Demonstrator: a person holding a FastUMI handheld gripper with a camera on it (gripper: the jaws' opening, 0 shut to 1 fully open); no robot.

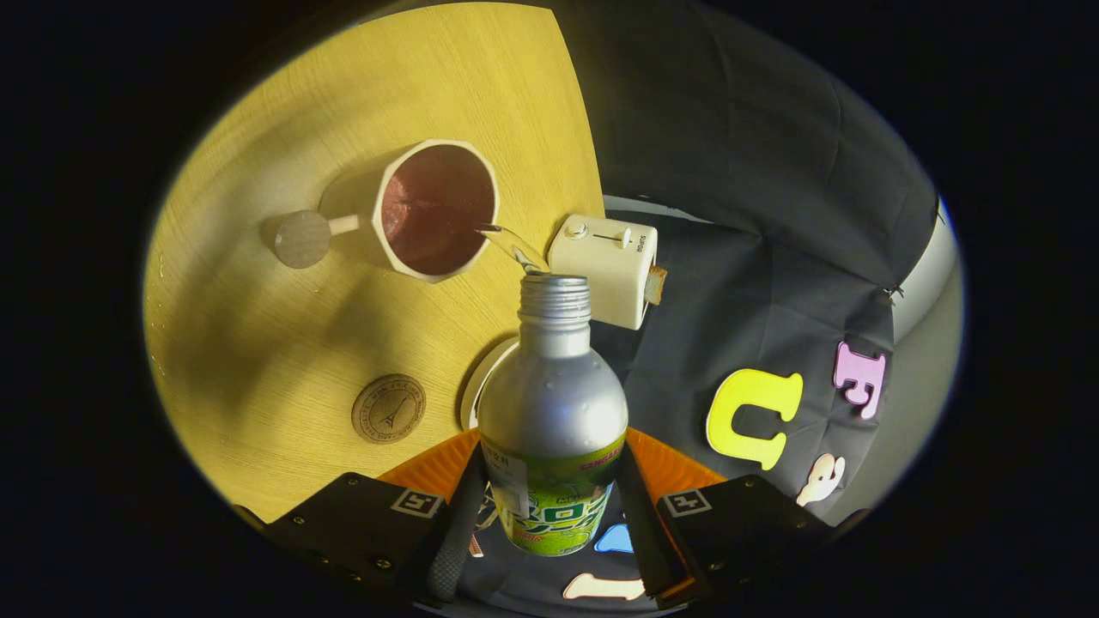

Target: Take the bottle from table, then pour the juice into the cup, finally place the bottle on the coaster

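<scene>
Tongs (549, 524) clamped both sides on label band of metal bottle (554, 403), tipped over bench (258, 343) with juice streaming into cup (436, 210); beaded wet so probably slick, stiff, lightening, coaster (388, 408) close by.

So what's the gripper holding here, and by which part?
The gripper holds the bottle, both fingers pressing its labelled lower body, while it pours into the cup.

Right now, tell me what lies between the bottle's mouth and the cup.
In the gripper view, only a thin clear stream of juice arcs from the mouth of the bottle, which the gripper clamps, into the cup; bare table lies underneath.
</scene>
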